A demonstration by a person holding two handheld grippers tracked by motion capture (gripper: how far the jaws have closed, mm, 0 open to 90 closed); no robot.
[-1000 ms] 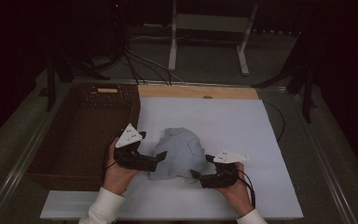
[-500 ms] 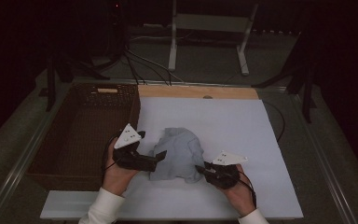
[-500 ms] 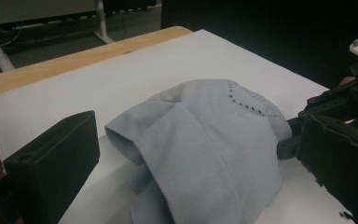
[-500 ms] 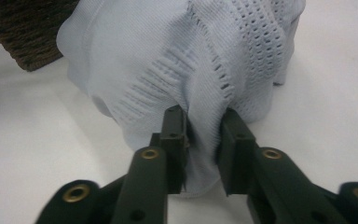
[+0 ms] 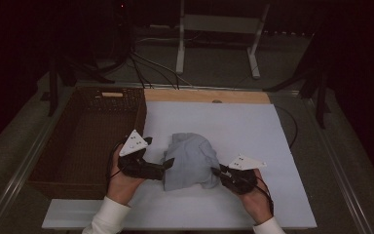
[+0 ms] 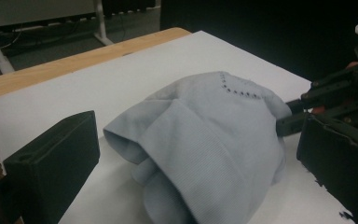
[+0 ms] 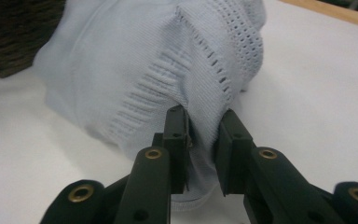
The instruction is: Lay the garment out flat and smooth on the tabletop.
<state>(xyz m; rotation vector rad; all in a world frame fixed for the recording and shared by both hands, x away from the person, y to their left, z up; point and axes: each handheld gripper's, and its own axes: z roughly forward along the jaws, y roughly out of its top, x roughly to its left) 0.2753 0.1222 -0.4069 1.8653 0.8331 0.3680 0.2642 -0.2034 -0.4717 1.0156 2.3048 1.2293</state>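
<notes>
Here, in the high view, a pale blue knitted garment (image 5: 191, 161) lies bunched in a heap near the middle of the white desk (image 5: 253, 126), just right of a brown wicker basket (image 5: 83, 141). Nothing of it looks laid flat or folded yet, and the basket holds nothing I can see, so by my judgement the work is near its beginning: the cloth has only just been taken hold of. The left claw (image 5: 168, 163) comes in from the heap's left side, its hand low on the desk with the grey plate tipped up; the right claw (image 5: 217, 171) meets the heap's lower right edge, wrist angled inward.

In the left gripper view, the left claw stands wide open, one jaw at the lower left and the other at the right edge, with the garment (image 6: 205, 144) between them but not gripped. The right claw (image 6: 284, 116) shows farther off, touching the cloth's far side.

In the right gripper view, the right claw (image 7: 205, 128) is nearly closed, pinching a fold of the garment's (image 7: 135, 70) ribbed hem between its jaws.
</notes>
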